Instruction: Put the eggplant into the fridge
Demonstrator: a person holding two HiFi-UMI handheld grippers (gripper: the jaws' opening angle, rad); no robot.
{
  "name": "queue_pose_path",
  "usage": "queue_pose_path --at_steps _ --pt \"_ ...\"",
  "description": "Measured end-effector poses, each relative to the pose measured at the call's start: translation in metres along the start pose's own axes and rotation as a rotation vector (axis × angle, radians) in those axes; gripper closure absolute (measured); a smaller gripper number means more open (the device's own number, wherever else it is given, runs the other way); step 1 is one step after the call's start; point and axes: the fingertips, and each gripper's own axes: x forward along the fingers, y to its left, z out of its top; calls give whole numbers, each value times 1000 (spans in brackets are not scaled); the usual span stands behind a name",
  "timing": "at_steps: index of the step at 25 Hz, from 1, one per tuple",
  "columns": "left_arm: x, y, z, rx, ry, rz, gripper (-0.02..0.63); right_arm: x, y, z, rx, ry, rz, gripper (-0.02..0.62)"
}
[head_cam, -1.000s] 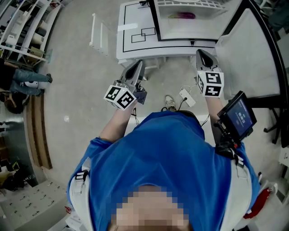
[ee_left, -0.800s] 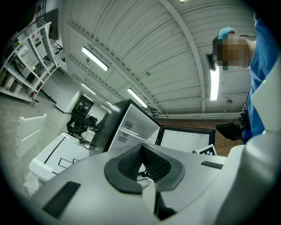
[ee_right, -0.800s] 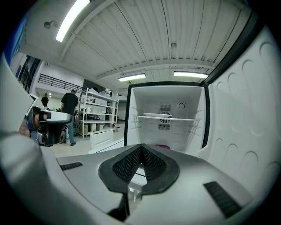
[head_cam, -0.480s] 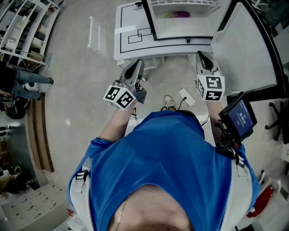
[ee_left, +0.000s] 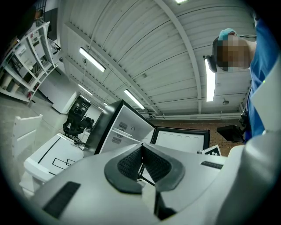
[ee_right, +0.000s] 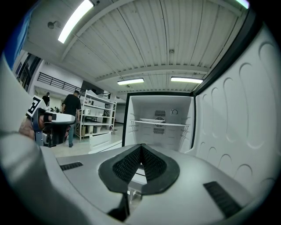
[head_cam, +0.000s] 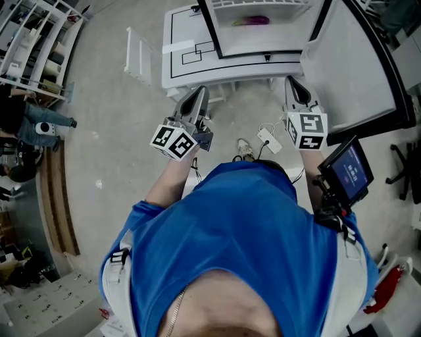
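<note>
Against the frame one second earlier: shifts fridge (head_cam: 263, 47) and eggplant (head_cam: 250, 20) slightly left along the top edge of the head view. Brings more of the open door (head_cam: 358, 72) into the upper right. Holds left gripper (head_cam: 199, 97) and right gripper (head_cam: 295, 84) at nearly the same places, centre-left and centre-right.

Left gripper: jaws pressed together, nothing between the pads. Right gripper: likewise closed, empty. Both pointing up-frame toward the fridge, short of its front edge.

Eggplant: lying inside the fridge on a white shelf, top centre of the head view, well apart from both grippers.

Around: white table (head_cam: 181, 49) with black outlines just left of the fridge opening. Shelving (head_cam: 29, 39) in the upper left. Bystander (head_cam: 39, 122) at the left edge. Small screen (head_cam: 346, 171) by the person's right forearm. Cable with tag (head_cam: 266, 139) on the floor between the grippers.

In the way: door swung aside to the right, flanking the right gripper; fridge interior straight ahead in the right gripper view.
</note>
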Motion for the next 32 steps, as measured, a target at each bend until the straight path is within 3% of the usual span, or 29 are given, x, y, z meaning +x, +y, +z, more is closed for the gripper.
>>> queue_pose_path --at_steps 6,15,19,24,32 --pt "-24 -43 0 -13 5 -30 597 -63 5 -1 2 15 -38 592" --pt "-9 -45 -44 -75 63 -68 597 -84 -25 -46 19 82 -131 592" --pt "-10 -54 -57 -91 86 -95 597 -115 -41 -72 18 132 -204 592" --pt "-12 -84 -47 -96 98 -135 597 -180 -63 -72 11 171 -306 592" --pt "21 -115 -64 -114 130 -223 597 -235 -110 -78 18 167 -444 592"
